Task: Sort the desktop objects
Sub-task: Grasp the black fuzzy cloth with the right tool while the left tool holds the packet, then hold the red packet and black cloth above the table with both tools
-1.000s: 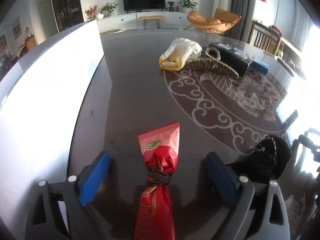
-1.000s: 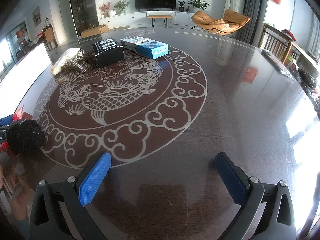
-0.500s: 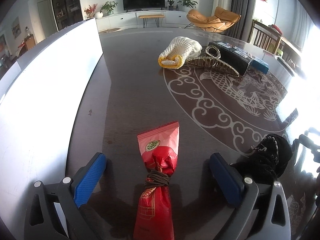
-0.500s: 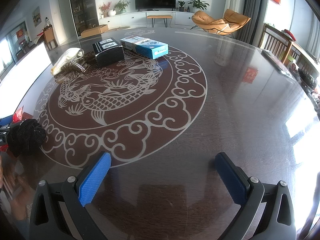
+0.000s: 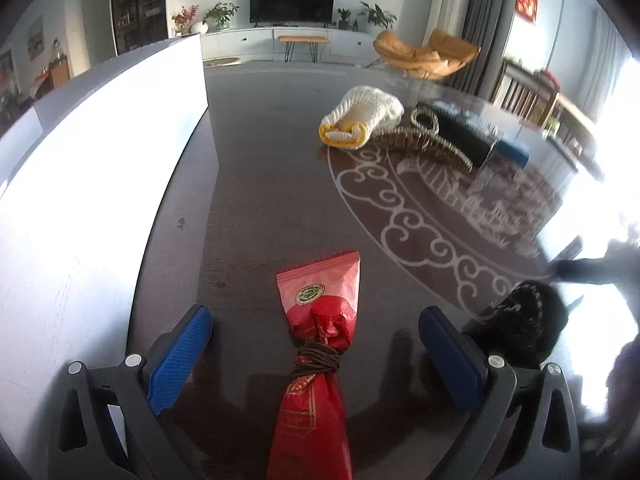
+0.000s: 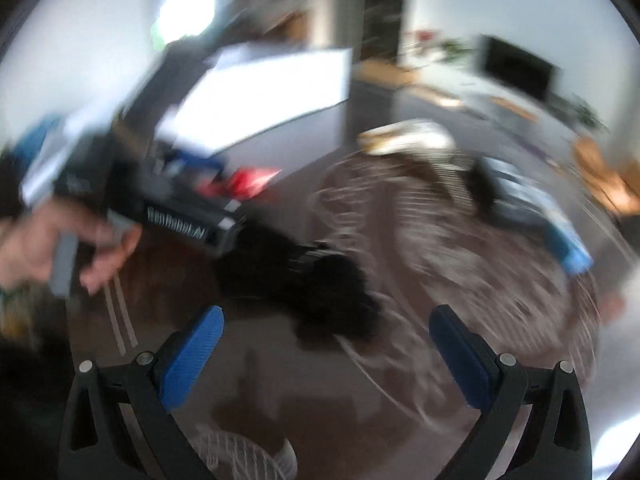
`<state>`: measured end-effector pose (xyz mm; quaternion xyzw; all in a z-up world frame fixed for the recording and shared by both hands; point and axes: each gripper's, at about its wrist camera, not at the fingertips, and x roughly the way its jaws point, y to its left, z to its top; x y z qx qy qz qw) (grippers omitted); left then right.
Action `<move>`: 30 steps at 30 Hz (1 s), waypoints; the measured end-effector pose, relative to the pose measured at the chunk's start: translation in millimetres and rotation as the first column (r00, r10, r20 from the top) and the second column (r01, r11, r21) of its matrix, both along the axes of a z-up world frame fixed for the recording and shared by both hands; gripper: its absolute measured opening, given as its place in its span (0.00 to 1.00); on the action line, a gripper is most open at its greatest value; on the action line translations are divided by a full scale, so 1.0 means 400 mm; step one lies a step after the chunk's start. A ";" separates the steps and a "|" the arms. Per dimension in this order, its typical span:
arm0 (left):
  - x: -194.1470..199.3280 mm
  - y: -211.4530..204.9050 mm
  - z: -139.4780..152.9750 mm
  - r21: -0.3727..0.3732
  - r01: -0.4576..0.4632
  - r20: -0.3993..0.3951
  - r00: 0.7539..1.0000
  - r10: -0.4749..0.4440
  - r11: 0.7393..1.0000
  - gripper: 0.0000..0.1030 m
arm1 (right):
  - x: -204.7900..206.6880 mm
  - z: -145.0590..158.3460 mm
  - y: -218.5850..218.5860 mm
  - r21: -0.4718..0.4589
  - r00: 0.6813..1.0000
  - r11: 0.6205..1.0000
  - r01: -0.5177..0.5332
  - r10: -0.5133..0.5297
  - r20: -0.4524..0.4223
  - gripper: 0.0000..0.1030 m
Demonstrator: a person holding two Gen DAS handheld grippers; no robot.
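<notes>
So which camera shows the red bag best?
The left wrist view. The red bag lies sharp and close between the open left hand-held gripper fingers, tied round its middle. The right wrist view is blurred and shows only a red smear far off.

Dark television (image 5: pixel 292 3), orange lounge chair (image 5: pixel 424 55), potted plants (image 5: pixel 220 14), grey curtain (image 5: pixel 490 20)

Red packet (image 5: pixel 316 344) (cord-tied) between spread left gripper (image 5: pixel 316 354) fingers.
</notes>
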<state>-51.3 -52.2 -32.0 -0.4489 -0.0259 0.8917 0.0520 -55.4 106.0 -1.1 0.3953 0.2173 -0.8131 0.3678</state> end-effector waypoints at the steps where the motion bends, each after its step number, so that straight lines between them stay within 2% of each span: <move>1: 0.001 -0.003 0.001 0.010 0.000 -0.003 1.000 0.000 1.000 1.00 | -0.013 -0.010 -0.023 0.028 1.000 0.999 -0.019 0.019 0.006 0.99; 3: 0.000 0.001 0.001 0.007 0.001 -0.002 1.000 -0.001 1.000 1.00 | -0.029 -0.018 -0.047 0.037 0.999 0.999 -0.033 0.032 0.015 0.98; 4: -0.001 0.002 0.000 0.004 0.001 -0.002 1.000 -0.001 1.000 1.00 | -0.036 -0.020 -0.053 0.034 0.999 0.999 -0.029 0.028 0.023 0.92; 6: -0.001 0.004 -0.001 0.005 0.001 -0.002 1.000 -0.001 1.000 1.00 | -0.053 -0.026 -0.051 0.021 0.998 1.000 0.008 -0.009 0.069 0.52; 7: -0.002 0.002 -0.001 0.008 0.001 -0.003 1.000 -0.001 1.000 1.00 | -0.056 -0.021 -0.038 -0.016 0.995 0.998 0.054 -0.052 0.086 0.46; 8: -0.002 0.001 0.000 0.014 0.000 -0.004 1.000 0.000 1.000 1.00 | -0.054 -0.022 -0.030 -0.021 0.993 0.996 0.090 -0.088 0.085 0.35; 11: -0.003 -0.002 0.000 0.015 -0.001 -0.004 1.000 0.001 1.000 1.00 | -0.049 -0.025 0.025 0.010 0.967 0.968 0.252 -0.253 0.025 0.35; 12: -0.002 -0.002 0.000 0.013 -0.001 -0.004 1.000 0.001 1.000 1.00 | -0.046 -0.025 0.050 0.021 0.945 0.945 0.327 -0.327 0.003 0.35; 14: -0.004 0.001 -0.001 0.005 -0.002 -0.002 1.000 0.002 1.000 1.00 | -0.030 -0.025 0.118 0.030 0.879 0.878 0.478 -0.477 -0.022 0.36; 16: -0.007 0.008 -0.003 -0.013 -0.001 0.002 1.000 0.001 1.000 1.00 | -0.004 -0.027 0.172 0.008 0.834 0.834 0.552 -0.552 -0.022 0.36; 17: -0.008 0.010 -0.003 -0.022 0.000 0.004 1.000 0.000 1.000 1.00 | 0.009 -0.028 0.188 -0.002 0.823 0.823 0.568 -0.568 -0.027 0.37; 19: -0.010 0.019 -0.007 -0.048 0.002 0.012 1.000 -0.001 0.999 1.00 | 0.028 -0.028 0.215 -0.028 0.815 0.815 0.578 -0.579 -0.031 0.46; 21: -0.012 0.030 -0.011 -0.087 0.006 0.022 1.000 -0.004 0.996 1.00 | 0.026 -0.035 0.221 -0.037 0.808 0.807 0.589 -0.589 -0.007 0.79; 24: -0.011 0.033 -0.012 -0.101 0.009 0.025 1.000 -0.007 0.995 1.00 | -0.006 -0.044 0.212 -0.032 0.807 0.806 0.590 -0.589 0.041 0.90; 27: -0.011 0.033 -0.011 -0.101 0.009 0.026 1.000 -0.007 0.995 1.00 | -0.002 -0.048 0.206 -0.021 0.812 0.812 0.583 -0.582 0.045 0.97; 30: -0.012 0.032 -0.011 -0.101 0.010 0.027 1.000 -0.007 0.995 1.00 | -0.004 -0.053 0.207 -0.017 0.811 0.811 0.585 -0.583 0.051 1.00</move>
